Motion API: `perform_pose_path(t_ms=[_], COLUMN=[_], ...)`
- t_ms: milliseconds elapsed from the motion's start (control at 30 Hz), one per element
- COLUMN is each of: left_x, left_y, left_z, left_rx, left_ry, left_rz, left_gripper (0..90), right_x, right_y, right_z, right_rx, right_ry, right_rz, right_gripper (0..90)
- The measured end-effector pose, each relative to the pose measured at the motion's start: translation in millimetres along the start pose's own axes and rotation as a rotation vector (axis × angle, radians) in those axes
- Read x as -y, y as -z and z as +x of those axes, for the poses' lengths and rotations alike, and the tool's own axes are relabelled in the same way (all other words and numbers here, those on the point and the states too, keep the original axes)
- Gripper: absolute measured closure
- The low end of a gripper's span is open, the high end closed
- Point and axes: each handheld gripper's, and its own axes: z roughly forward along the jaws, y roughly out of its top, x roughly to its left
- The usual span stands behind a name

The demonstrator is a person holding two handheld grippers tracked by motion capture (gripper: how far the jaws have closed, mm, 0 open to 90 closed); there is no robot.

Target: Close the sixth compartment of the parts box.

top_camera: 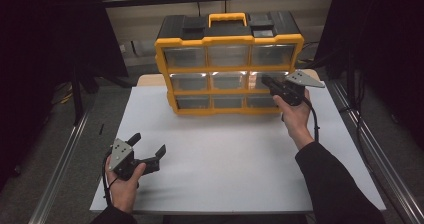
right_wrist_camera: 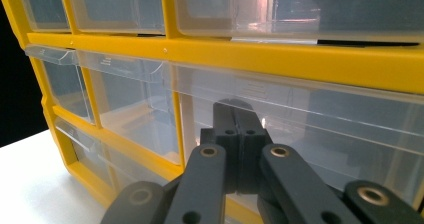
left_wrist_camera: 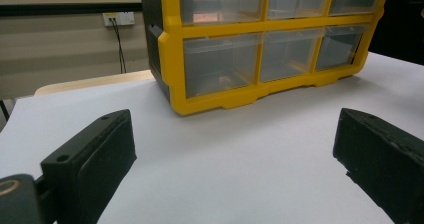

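Your right tool, jaws together, presses the middle-right drawer at frame centre; off-centre pushing may skew it. Left tool rests apart on the tabletop.

High view overhead, facing forward; left gripper view low, farther; right gripper view close; all 3 share drawer cabinet.

Organizer frame: yellow plastic, smooth, slight sheen.
Organizer top: black plastic, matt.
Handle: orange-yellow plastic, smooth.
Drawers: clear plastic, glossy, caught reflections.
Table: white, smooth, matt, looked like laminate.
Left gripper: black matt plastic jaws, faintly grainy; grey plate looked like dull metal.
Right gripper: black matt plastic, brass-coloured metal rivets.
Sleeve: dark cloth, matt.
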Motion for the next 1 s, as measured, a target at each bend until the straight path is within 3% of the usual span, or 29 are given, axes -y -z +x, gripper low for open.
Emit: perform_pose_path(t_ms=[533, 767, 1000], left_x=[0.5, 0.0, 0.5], left_y=[-3.4, -2.0, -2.9], left_z=[0.0, 0.5, 0.0], left_rx=[-0.004, 0.004, 0.004], left_ry=[0.027, 0.01, 0.015], left_rz=[-0.001, 0.003, 0.001], left_gripper=[3.3, 3.4, 3.3], right_x=[-1.0, -0.6, 0.7], right_y=[-2.1, -2.2, 0.8], right_z=[-3.0, -1.2, 3.3], right_rx=[0.017, 0.028, 0.013], right_ry=[0.006, 0.017, 0.015], right_rz=[0.008, 0.012, 0.021], right_gripper=[90.0, 89.9, 80.2])
